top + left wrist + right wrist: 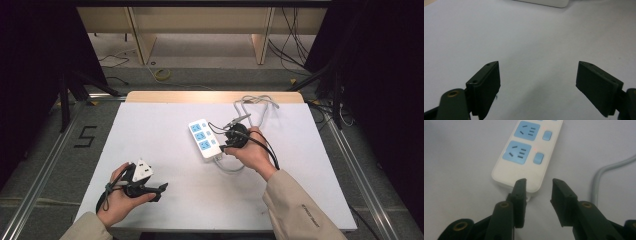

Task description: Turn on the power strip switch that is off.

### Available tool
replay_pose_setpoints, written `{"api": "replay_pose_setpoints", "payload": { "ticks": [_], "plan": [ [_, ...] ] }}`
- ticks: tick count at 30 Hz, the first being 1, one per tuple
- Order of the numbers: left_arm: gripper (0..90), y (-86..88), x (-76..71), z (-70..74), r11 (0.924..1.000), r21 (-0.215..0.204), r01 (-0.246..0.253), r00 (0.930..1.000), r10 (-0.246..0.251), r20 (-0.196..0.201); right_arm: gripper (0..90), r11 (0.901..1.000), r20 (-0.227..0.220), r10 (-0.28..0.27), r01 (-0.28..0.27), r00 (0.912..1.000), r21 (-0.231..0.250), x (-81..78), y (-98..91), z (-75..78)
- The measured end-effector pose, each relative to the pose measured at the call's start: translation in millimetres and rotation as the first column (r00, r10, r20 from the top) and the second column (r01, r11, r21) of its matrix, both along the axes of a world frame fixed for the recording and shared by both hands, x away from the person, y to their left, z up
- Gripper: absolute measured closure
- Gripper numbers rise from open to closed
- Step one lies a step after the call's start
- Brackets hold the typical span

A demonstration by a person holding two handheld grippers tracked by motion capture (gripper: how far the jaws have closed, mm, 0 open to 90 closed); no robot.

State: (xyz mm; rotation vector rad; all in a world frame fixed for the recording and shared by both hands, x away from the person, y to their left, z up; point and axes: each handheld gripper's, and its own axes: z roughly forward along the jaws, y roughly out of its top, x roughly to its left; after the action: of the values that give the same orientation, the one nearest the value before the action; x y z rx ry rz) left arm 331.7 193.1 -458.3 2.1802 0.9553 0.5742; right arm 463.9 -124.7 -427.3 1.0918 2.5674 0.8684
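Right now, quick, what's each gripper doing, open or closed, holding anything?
Left gripper: open, holding nothing, over the bare table.
Right gripper: open, holding nothing, at the near end of the power strip.

Both sleeves [300, 210] are beige; the right one carries a small line of dark print. Each hand grips a black gripper: the left gripper [150, 190] bears a grey three-cornered plate [142, 171], and a black cable [267, 147] loops from the right gripper [235, 137]. The jaws are matt black with flat pads [560, 195], small screw holes and brass-ringed pivots [504, 205].
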Motion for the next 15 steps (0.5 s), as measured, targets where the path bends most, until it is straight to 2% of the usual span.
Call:
{"api": "replay_pose_setpoints", "payload": {
  "ticks": [5, 15],
  "plan": [
    [19.5, 0.4, 0.3, -0.3, 1.0000, 0.001, -0.003, 1.0000, 0.003, -0.001, 63.2, 0.9989, 0.019, -0.022, 0.021, 0.9996, 0.042, -11.6, -15.1, 0.3],
    [19.5, 1.2, 0.0, -0.6, 1.0000, 0.002, -0.005, 1.0000, 0.005, -0.003, 60.6, 0.9933, 0.047, -0.030, 0.024, 0.9985, 0.113, -34.1, -40.5, 3.5]
  ]
}}
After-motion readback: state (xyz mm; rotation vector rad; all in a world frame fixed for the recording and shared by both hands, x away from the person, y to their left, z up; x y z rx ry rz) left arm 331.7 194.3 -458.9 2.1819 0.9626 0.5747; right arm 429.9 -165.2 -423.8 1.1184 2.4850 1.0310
